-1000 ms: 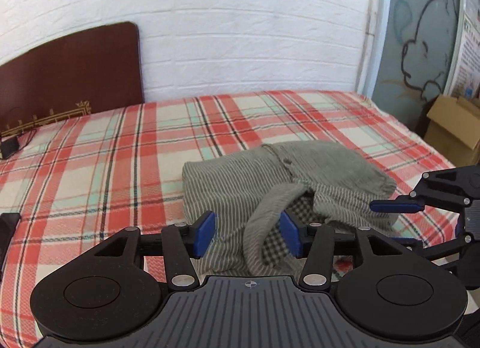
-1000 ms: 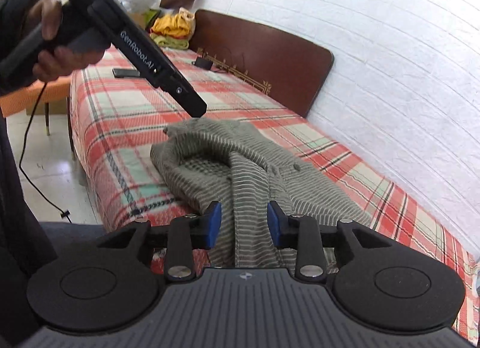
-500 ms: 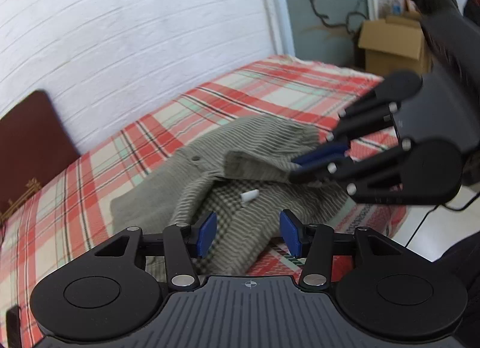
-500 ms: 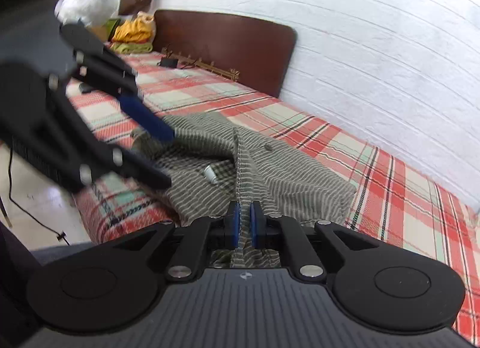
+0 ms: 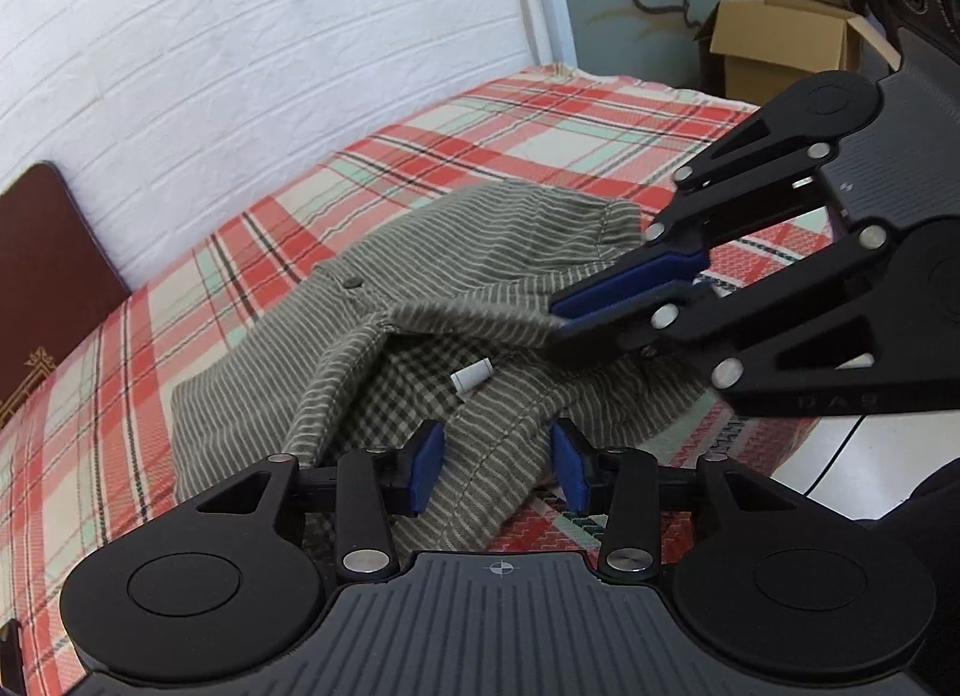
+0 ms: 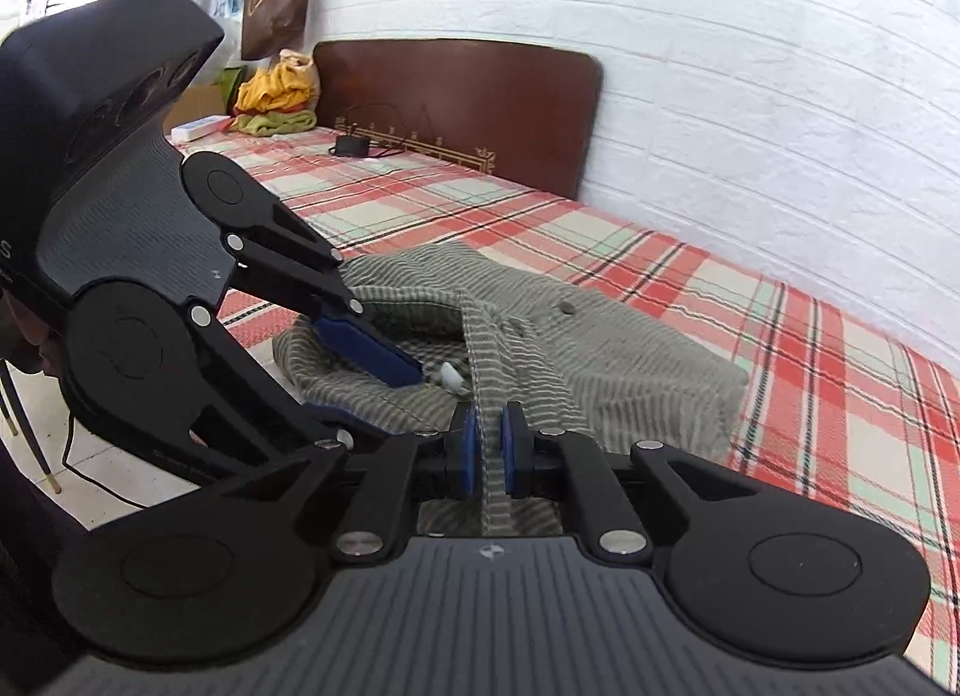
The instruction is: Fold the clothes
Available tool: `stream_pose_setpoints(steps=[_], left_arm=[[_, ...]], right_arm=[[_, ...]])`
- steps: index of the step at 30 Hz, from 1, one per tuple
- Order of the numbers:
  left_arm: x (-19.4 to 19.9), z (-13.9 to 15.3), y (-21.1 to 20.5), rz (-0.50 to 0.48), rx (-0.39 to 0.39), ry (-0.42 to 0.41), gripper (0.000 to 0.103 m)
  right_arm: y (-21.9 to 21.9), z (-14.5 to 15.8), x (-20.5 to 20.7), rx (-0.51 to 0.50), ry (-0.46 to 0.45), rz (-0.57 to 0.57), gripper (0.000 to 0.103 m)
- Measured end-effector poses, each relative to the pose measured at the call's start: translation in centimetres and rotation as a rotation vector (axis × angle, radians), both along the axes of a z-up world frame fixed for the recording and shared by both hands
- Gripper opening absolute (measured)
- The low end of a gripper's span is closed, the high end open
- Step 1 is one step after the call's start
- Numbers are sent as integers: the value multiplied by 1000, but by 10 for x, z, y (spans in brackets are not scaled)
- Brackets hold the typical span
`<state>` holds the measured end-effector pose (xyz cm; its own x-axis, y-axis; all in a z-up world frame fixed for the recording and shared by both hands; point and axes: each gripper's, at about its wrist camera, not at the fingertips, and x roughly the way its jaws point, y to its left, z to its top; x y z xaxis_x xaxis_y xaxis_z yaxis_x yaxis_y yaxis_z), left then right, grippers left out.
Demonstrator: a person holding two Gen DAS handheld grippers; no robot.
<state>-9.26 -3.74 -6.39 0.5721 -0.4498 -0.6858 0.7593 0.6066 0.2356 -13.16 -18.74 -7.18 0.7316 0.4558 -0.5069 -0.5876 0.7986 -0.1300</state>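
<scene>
Currently: striped grey-green garment point(image 5: 480, 252) lying crumpled at centre frame on plaid bed point(image 5: 540, 132), near the bed's edge, checked lining and a small white tag point(image 5: 472, 377) exposed. Right hand-held gripper point(image 6: 487, 450) clenched on a striped front edge of the cloth, lower centre of its own view. Left hand-held gripper point(image 5: 497, 468) closing, jaws not yet pressing, a stitched hem fold between the pads. Soft, light, limp knit by the look; likely to sag and bunch rather than hold shape, not slippery, nothing fragile except perhaps the button point(image 5: 353, 280). Best taken at stitched hems or corners, both ends of one edge, kept taut.
</scene>
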Motion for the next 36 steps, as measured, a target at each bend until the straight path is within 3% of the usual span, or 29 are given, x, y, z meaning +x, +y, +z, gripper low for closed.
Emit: stream_pose_setpoints(steps=[2, 3, 4, 6, 12, 14, 19, 20, 21, 22, 24, 26, 29, 33, 36], left_arm=[[-1, -1, 0, 2, 2, -7, 50], [-1, -1, 0, 5, 2, -12, 35], [-1, -1, 0, 11, 5, -22, 28], [0, 2, 5, 27, -15, -19, 12], [5, 12, 27, 94, -110, 10, 3], [6, 11, 31, 105, -121, 21, 3], [11, 4, 35, 135, -132, 73, 5], [10, 5, 34, 135, -130, 69, 7], [9, 7, 32, 133, -128, 62, 25], [5, 10, 30, 121, -126, 47, 34], [-4, 17, 23, 85, -117, 8, 36], [-8, 22, 15, 44, -99, -30, 41], [-8, 19, 1, 8, -64, -52, 41], [-13, 16, -8, -22, -29, -90, 42], [-13, 14, -5, -11, -32, -86, 45]], right_arm=[[5, -1, 4, -28, -8, -15, 10], [5, -1, 6, -28, -6, -26, 8], [1, 2, 9, -3, 6, -42, 7], [-14, 12, 14, 101, 27, -94, 4], [-88, 18, 43, 541, 168, -332, 3], [-102, 7, 50, 601, 220, -390, 3], [-104, -17, 47, 603, 318, -431, 3], [-102, -17, 44, 599, 323, -418, 3], [-100, -15, 42, 600, 323, -397, 5], [-99, -12, 40, 602, 318, -379, 6], [-96, -2, 35, 593, 300, -358, 8], [-95, 6, 30, 594, 288, -352, 16], [-89, 10, 24, 602, 301, -360, 36], [-74, 5, 16, 541, 319, -391, 40], [-65, -4, 16, 541, 382, -411, 44]])
